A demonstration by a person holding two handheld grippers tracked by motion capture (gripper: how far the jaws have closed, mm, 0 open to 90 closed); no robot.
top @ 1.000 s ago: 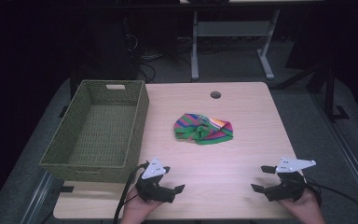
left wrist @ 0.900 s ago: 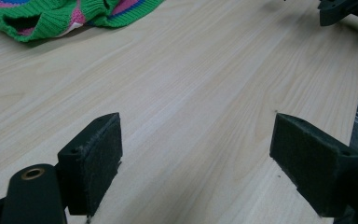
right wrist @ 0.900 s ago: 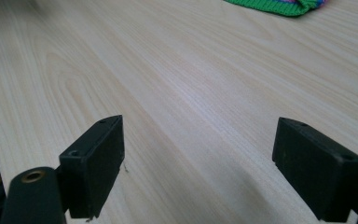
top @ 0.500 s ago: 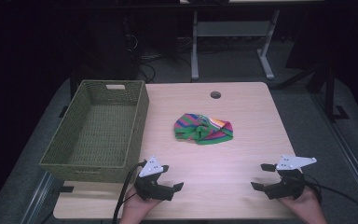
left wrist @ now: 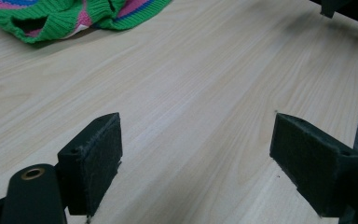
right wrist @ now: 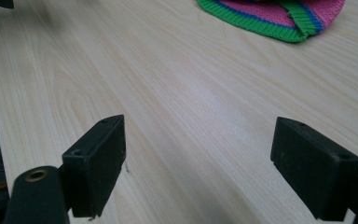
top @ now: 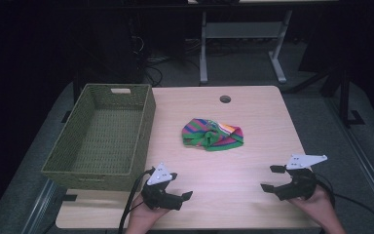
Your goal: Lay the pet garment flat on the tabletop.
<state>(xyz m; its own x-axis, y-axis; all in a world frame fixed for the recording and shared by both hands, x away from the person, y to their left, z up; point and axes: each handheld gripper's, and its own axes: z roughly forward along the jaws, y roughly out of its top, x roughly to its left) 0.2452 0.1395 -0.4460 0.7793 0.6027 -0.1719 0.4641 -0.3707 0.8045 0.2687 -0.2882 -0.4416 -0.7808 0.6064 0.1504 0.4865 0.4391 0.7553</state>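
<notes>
A crumpled knitted garment (top: 213,135) with green, pink, blue and orange stripes lies near the middle of the wooden table (top: 253,117). A green woven basket (top: 104,136) stands on the table's left side, with nothing inside it. My left gripper (top: 181,199) rests low at the front edge, open, nothing between its jaws; its own view has the garment (left wrist: 70,16) at the top left. My right gripper (top: 271,178) sits at the front right, open too, and the garment (right wrist: 279,16) lies ahead of it at the top.
A round cable hole (top: 225,99) is at the table's far edge. Beyond the table a grey metal stand (top: 241,34) rises from a dark floor. Bare wood lies between the grippers and the garment.
</notes>
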